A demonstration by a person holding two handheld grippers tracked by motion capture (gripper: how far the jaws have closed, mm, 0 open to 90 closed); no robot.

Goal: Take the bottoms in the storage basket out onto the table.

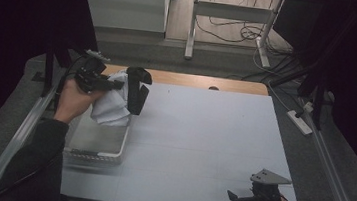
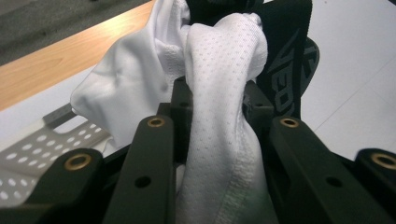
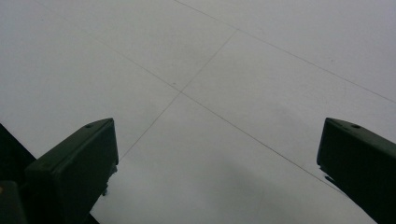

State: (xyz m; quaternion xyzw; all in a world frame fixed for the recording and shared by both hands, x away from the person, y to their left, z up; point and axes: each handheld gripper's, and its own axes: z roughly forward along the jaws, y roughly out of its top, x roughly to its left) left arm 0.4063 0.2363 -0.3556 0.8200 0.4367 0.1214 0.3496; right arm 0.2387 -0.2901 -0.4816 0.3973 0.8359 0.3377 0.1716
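The left gripper (image 1: pixel 118 84) is clamped on a white mesh garment (image 1: pixel 113 104) with a black printed waistband (image 1: pixel 138 92), holding it bunched in the air at about ten o'clock on the table (image 1: pixel 201 148), above the far end of a white perforated basket (image 1: pixel 95 156). The right gripper (image 1: pixel 232 196) sits at five o'clock, jaws spread wide with nothing between them.
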